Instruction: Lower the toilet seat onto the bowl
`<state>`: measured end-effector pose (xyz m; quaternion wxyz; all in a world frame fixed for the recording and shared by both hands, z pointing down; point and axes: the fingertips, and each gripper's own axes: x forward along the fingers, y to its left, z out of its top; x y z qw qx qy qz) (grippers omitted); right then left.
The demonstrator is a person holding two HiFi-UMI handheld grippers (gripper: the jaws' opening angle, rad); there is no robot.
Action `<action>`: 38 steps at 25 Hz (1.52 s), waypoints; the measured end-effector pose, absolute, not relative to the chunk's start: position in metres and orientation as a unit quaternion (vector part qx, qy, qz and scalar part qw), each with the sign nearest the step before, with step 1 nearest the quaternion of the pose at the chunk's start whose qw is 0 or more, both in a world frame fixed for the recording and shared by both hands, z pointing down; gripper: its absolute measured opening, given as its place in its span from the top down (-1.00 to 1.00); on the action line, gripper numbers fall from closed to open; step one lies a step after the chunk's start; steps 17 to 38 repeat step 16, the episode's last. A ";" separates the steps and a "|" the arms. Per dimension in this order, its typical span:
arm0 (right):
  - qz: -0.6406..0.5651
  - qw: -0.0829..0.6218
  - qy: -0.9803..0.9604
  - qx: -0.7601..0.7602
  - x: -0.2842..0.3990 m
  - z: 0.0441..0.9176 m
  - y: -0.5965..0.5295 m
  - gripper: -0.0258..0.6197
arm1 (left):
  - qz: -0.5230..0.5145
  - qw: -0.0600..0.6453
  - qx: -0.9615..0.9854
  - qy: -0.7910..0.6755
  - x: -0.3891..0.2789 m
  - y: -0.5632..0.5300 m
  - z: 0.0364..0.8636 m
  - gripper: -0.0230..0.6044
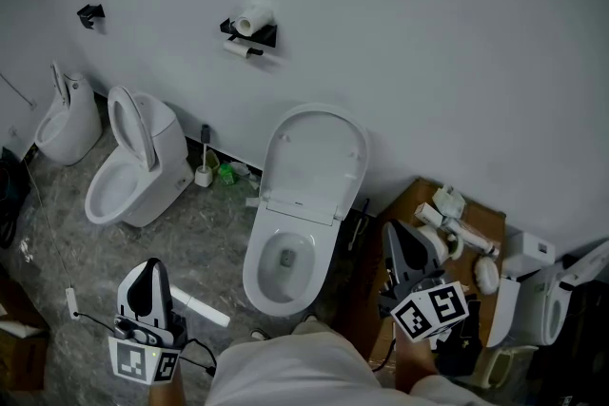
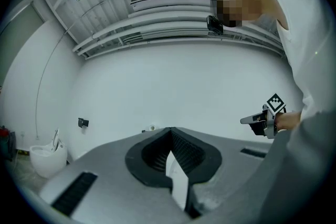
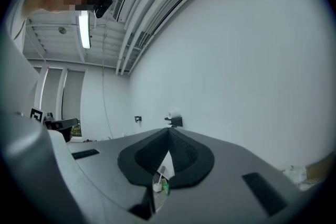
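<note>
The middle toilet's white bowl stands open, its seat and lid raised upright against the wall. My left gripper hovers low at the left, short of the bowl and apart from it, jaws shut on nothing. At the bowl's right, clear of the seat, my right gripper is also shut and empty. In the left gripper view the left gripper points at the bare wall. The right gripper in its own view aims toward the paper roll holder.
A second toilet with its seat up stands left, and another fixture beyond it. A toilet brush and green bottle sit between the toilets. Cardboard with loose parts and another toilet lie right. A white tube is on the floor.
</note>
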<state>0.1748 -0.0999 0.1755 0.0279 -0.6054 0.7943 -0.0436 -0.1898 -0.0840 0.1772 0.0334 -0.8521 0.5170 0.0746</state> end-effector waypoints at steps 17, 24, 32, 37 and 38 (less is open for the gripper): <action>-0.044 0.027 0.787 -0.614 0.180 0.178 -0.090 0.93 | 0.078 0.026 -0.860 0.503 -0.180 -0.085 0.182 0.91; -0.044 0.027 0.787 -0.614 0.180 0.178 -0.090 0.93 | 0.078 0.026 -0.860 0.503 -0.180 -0.085 0.182 0.91; -0.044 0.027 0.787 -0.614 0.180 0.178 -0.090 0.93 | 0.078 0.026 -0.860 0.503 -0.180 -0.085 0.182 0.91; -0.044 0.027 0.787 -0.614 0.180 0.178 -0.090 0.93 | 0.078 0.026 -0.860 0.503 -0.180 -0.085 0.182 0.91; -0.044 0.027 0.787 -0.614 0.180 0.178 -0.090 0.93 | 0.078 0.026 -0.860 0.503 -0.180 -0.085 0.182 0.91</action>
